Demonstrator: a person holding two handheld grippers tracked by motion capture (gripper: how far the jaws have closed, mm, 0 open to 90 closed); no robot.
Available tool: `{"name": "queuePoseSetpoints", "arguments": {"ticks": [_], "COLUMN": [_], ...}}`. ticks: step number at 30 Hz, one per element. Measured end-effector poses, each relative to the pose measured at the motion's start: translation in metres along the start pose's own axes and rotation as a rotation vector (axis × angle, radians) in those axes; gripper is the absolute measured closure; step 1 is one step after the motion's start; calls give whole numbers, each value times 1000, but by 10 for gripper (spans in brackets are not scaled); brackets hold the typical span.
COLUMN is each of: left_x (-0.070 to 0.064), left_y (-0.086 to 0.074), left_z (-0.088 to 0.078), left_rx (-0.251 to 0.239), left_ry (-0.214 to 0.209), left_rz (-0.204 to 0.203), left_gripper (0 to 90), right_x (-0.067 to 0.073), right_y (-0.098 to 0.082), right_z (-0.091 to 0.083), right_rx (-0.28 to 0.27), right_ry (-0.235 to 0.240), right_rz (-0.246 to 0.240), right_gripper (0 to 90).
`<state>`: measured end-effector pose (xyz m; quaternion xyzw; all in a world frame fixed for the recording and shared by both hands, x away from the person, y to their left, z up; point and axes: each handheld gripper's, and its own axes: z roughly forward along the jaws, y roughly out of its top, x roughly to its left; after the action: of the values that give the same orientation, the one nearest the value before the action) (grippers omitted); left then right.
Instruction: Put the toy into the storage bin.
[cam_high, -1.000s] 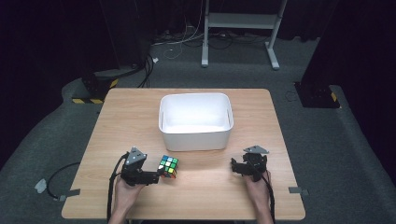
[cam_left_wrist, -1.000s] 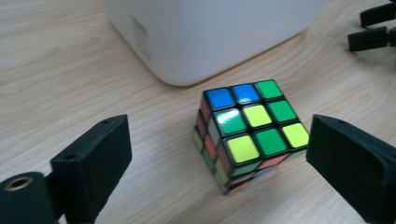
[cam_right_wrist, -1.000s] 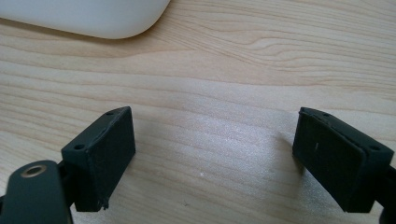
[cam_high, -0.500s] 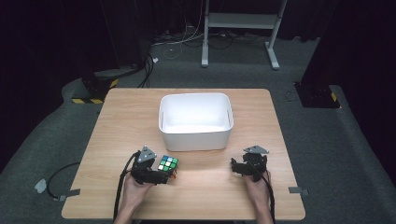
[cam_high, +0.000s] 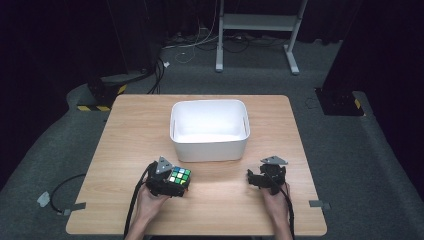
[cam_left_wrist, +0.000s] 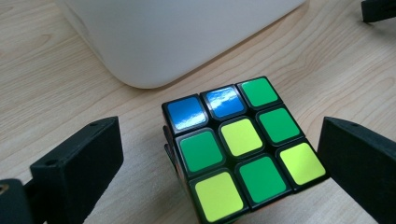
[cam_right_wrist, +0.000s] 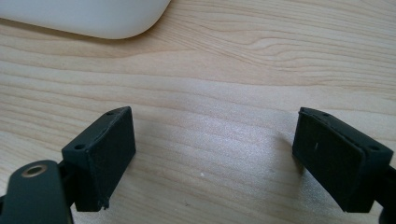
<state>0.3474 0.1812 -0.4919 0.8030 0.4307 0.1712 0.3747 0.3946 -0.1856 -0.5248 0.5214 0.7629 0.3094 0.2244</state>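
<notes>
The puzzle cube (cam_left_wrist: 240, 147) sits on the wooden surface (cam_high: 225, 200) between the fingers (cam_left_wrist: 79, 165) of the left gripper (cam_high: 172, 181), which have just been opening and now stand wide, a gap showing beside one finger. Beyond the cube stands the white bin (cam_high: 209, 129). The right gripper (cam_high: 262, 179) has its fingers (cam_right_wrist: 105, 151) wide apart over bare wood, nothing between them.

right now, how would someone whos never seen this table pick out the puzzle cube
Start at the wooden table and find the white bin near its middle. In front of the bin's left corner, on the person's side, sits the puzzle cube, between the open jaws of the left gripper, with a gap on at least one side. It is the sole multicoloured thing there: green, yellow and blue squares on top.
</notes>
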Motion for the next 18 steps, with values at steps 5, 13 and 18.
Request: {"name": "queuePoseSetpoints", "arguments": {"ticks": [5, 13, 18], "left_x": [-2, -4, -3], "left_y": [0, -1, -1], "left_z": [3, 13, 16], "left_rx": [-11, -9, -24], "left_ry": [-8, 11, 5], "left_rz": [2, 29, 27], "left_gripper": [10, 28, 49], "right_x": [0, 0, 0], "right_y": [0, 0, 0], "right_z": [0, 0, 0], "right_rx": [0, 1, 0], "right_ry": [0, 0, 0], "right_rz": [-1, 3, 2], "right_gripper": [129, 130, 130]}}
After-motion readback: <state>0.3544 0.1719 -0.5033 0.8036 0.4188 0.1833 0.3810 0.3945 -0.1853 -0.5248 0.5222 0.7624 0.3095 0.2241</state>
